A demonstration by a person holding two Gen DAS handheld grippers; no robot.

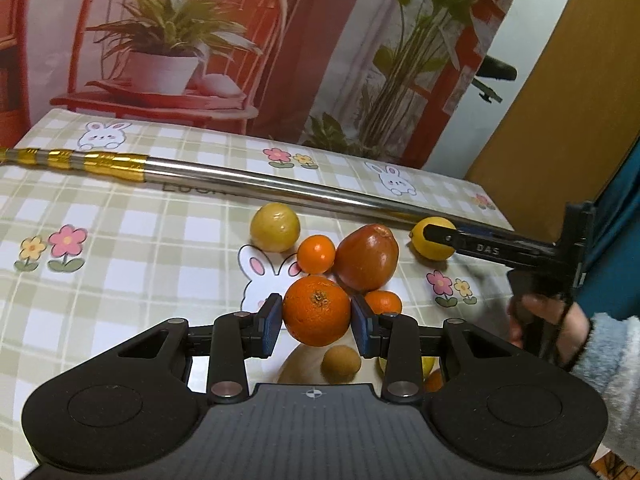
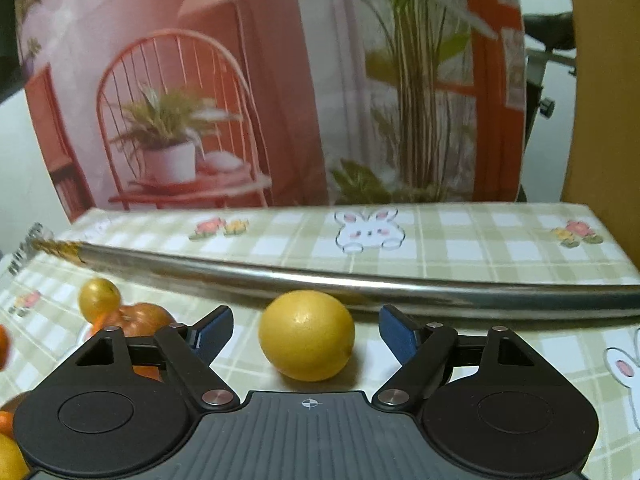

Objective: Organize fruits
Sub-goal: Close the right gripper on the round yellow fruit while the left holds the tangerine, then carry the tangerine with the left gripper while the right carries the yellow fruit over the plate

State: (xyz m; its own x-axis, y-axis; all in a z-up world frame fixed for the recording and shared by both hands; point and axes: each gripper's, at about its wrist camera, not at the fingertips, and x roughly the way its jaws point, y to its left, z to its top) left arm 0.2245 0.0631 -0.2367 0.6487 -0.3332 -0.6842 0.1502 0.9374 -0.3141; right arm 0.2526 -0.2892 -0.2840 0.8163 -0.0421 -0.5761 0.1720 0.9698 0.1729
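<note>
Left wrist: your left gripper (image 1: 316,322) has its jaws clamped on the orange (image 1: 317,311), above the worktop (image 1: 120,240); hold it firmly. Right wrist: your right gripper (image 2: 306,330) jaws stand apart around the lemon (image 2: 306,335); center, then close gently.

Left gripper (image 1: 317,322) clamps large orange (image 1: 317,310) between blue pads (image 1: 273,323), lifted above checked tablecloth (image 1: 120,240). Behind: red-brown fruit (image 1: 366,257), small orange (image 1: 316,253), yellow-green fruit (image 1: 275,227). Right gripper (image 1: 440,236) touches lemon (image 1: 434,246). Steel rod (image 1: 260,182) lies diagonally across table.
</note>
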